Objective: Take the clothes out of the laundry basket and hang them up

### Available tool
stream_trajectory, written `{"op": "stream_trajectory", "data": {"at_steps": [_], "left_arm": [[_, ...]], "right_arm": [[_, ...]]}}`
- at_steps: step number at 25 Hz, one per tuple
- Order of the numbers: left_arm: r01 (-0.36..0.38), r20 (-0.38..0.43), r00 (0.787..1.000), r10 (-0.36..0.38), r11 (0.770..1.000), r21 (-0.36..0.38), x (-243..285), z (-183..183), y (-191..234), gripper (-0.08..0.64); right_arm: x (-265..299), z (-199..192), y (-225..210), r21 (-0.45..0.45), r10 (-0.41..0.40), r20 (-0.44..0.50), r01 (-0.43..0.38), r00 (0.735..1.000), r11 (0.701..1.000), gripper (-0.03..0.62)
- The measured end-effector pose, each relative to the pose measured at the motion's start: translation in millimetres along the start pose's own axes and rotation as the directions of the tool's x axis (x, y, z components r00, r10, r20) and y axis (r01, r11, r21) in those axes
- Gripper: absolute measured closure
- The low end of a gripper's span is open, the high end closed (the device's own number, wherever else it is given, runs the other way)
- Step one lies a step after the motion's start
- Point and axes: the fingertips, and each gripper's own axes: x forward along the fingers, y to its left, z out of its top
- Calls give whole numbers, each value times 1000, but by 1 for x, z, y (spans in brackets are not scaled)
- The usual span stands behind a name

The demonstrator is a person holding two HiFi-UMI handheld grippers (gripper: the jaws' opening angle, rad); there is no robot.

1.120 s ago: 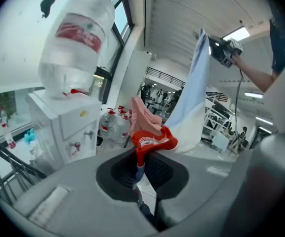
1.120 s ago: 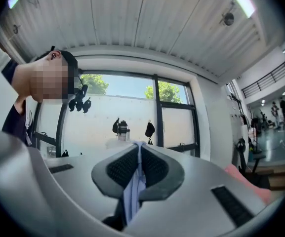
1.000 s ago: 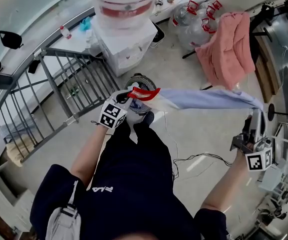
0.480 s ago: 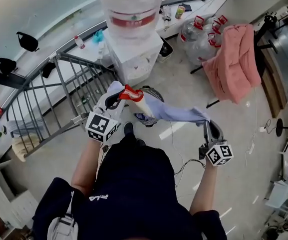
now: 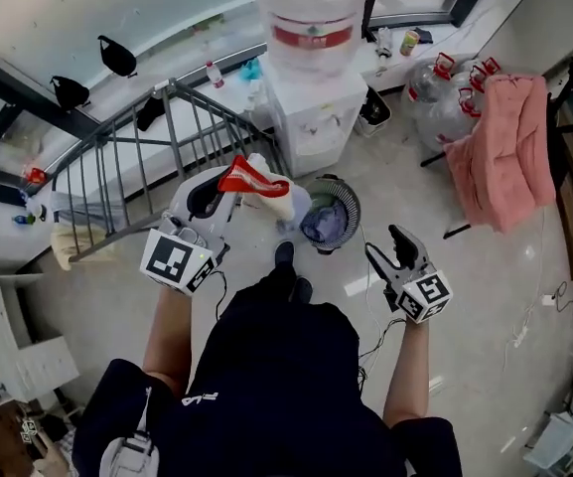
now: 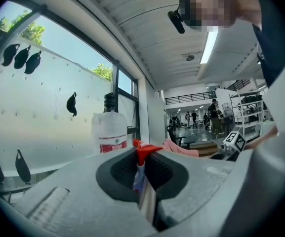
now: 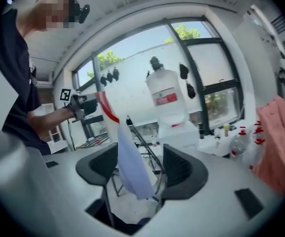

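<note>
My left gripper (image 6: 143, 174) is clamped tight on the garment (image 5: 256, 179), with its red trim bunched up right between the jaws and the pale blue cloth hanging below. My right gripper (image 5: 391, 252) has just been opening and its jaws now stand wide. The pale blue cloth shows through their gap, but the pads (image 7: 179, 169) do not press on it, so that side holds nothing.

The garment now hangs from one pinch alone, above and just beside the laundry basket (image 5: 358, 212), which has more bluish clothes in it. To do this step well, I judge that I should keep the left grip firm on the trim, since that thick edge will not slip. I should then take a new hold with the right gripper on a shoulder or hem rather than on loose middle cloth, so the garment spreads flat for hanging.

The metal railing (image 5: 167, 142) stands close on my left and the water cooler (image 5: 316, 117) is straight ahead behind the basket, so a swinging tail of cloth could catch on either. The floor to my right is open, towards the pink cloth (image 5: 504, 147) draped on a dark rack. That looks like the freer way to carry the garment, minding the thin cable on the floor near my feet
</note>
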Motion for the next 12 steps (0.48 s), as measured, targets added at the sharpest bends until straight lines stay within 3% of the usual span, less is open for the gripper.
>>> {"op": "stream_trajectory", "data": {"at_steps": [2, 4, 10, 12], "left_arm": [[-13, 24, 1000, 12, 1000, 12, -17, 15, -7, 529], [-29, 41, 999, 27, 999, 32, -33, 29, -13, 529], [-162, 51, 986, 158, 983, 83, -83, 45, -11, 529], [-217, 46, 976, 214, 973, 73, -100, 47, -2, 529]], "right_arm": [[37, 6, 35, -56, 149, -8, -149, 989, 987, 305], [73, 12, 71, -83, 290, -22, -291, 957, 953, 305], [134, 6, 194, -154, 596, -115, -607, 795, 779, 293], [132, 0, 232, -129, 642, -105, -650, 760, 749, 287]]}}
